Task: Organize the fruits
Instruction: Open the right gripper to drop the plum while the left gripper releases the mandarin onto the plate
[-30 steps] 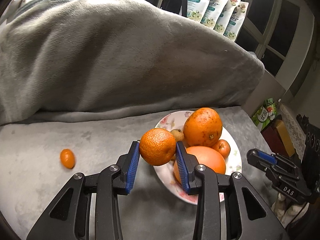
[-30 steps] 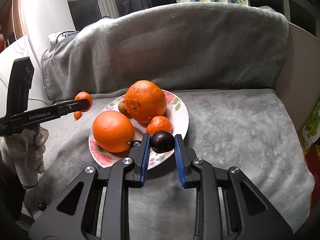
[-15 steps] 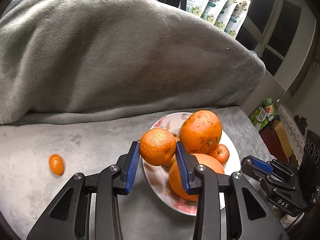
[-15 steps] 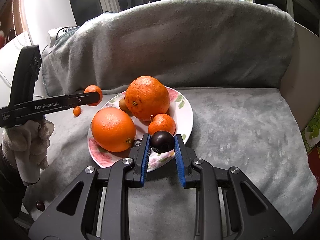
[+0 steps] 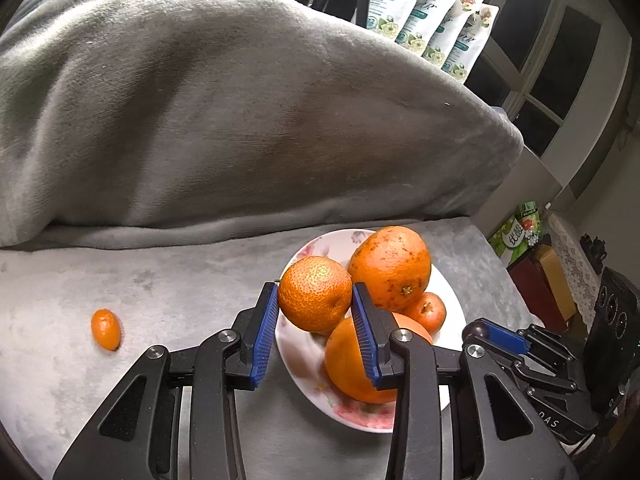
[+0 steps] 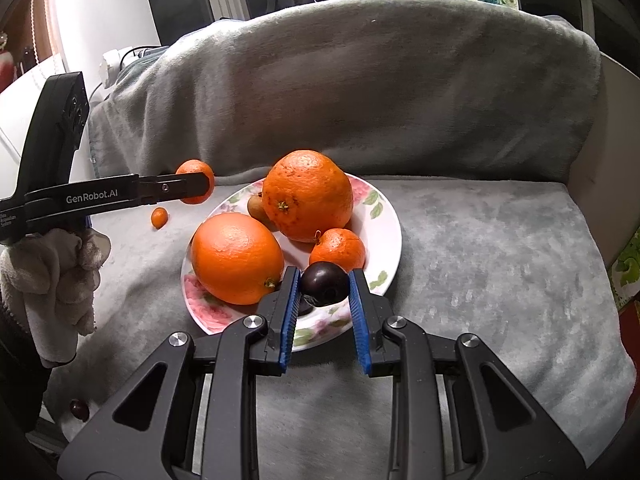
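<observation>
My left hand-held gripper [image 5: 314,312] is clamped on a pebbly mandarin [image 5: 315,293], held just above the plate [image 5: 304,368] edge. My right hand-held gripper [image 6: 323,300] pinches a smooth dark plum [image 6: 324,283] over the plate's near rim. On the floral plate: 2 big oranges [image 6: 307,195], a small mandarin [image 6: 338,249], a kiwi [image 6: 258,210]. A kumquat [image 5: 105,329] lies apart on the fuzzy grey blanket [image 5: 200,120].

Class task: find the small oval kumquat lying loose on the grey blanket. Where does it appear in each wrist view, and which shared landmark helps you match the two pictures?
Left wrist view: the kumquat lies at lower left, well left of the plate.
Right wrist view: the kumquat is small at centre left, just below the left hand-held gripper.
Shared landmark: the flowered plate of oranges.
</observation>
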Action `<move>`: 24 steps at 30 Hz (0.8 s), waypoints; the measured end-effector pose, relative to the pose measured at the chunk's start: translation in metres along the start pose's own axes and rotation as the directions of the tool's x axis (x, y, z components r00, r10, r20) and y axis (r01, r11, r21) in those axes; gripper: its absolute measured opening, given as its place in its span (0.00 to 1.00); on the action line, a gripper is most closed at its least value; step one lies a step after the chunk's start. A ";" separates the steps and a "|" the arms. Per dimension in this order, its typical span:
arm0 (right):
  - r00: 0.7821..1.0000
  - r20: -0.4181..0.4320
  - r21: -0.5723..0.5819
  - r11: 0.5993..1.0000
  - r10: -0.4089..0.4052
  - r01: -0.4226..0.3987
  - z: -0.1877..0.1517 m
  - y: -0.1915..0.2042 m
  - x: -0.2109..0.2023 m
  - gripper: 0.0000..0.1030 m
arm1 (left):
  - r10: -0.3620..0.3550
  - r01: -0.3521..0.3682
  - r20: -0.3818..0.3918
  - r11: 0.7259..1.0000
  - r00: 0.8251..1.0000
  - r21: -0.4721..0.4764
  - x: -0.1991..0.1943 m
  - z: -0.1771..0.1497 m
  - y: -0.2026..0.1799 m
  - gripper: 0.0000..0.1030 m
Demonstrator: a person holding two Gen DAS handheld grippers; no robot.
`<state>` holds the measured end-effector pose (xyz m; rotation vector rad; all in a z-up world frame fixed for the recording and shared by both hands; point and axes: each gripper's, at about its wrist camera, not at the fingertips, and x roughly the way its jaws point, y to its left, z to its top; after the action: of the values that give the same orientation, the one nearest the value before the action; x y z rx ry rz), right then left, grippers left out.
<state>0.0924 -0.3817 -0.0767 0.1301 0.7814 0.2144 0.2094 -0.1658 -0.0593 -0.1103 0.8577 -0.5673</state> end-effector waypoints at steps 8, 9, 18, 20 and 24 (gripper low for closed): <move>1.000 0.026 -0.018 1.000 0.005 -0.005 0.002 0.004 -0.006 0.57 | -0.016 0.016 0.008 1.000 1.000 0.013 -0.001 0.003 -0.007 0.55; 1.000 0.027 -0.022 1.000 0.002 -0.002 0.002 0.005 -0.006 0.60 | -0.016 0.016 0.009 1.000 1.000 0.011 -0.001 0.003 -0.007 0.58; 0.998 0.055 -0.064 0.998 -0.008 0.012 0.001 0.015 -0.011 0.88 | 0.029 -0.030 0.033 0.999 0.999 0.032 -0.007 0.004 -0.016 0.75; 0.998 0.056 -0.067 0.998 -0.013 0.016 0.001 0.016 -0.012 0.88 | 0.047 -0.050 0.047 0.998 0.998 0.048 -0.010 0.003 -0.020 0.75; 0.998 0.060 -0.062 0.998 -0.008 0.012 0.001 0.016 -0.015 0.89 | 0.082 -0.087 0.081 0.994 0.993 0.070 -0.018 0.003 -0.025 0.77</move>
<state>0.0803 -0.3701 -0.0627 0.0732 0.7150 0.2244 0.1917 -0.1779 -0.0373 -0.0286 0.7611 -0.5114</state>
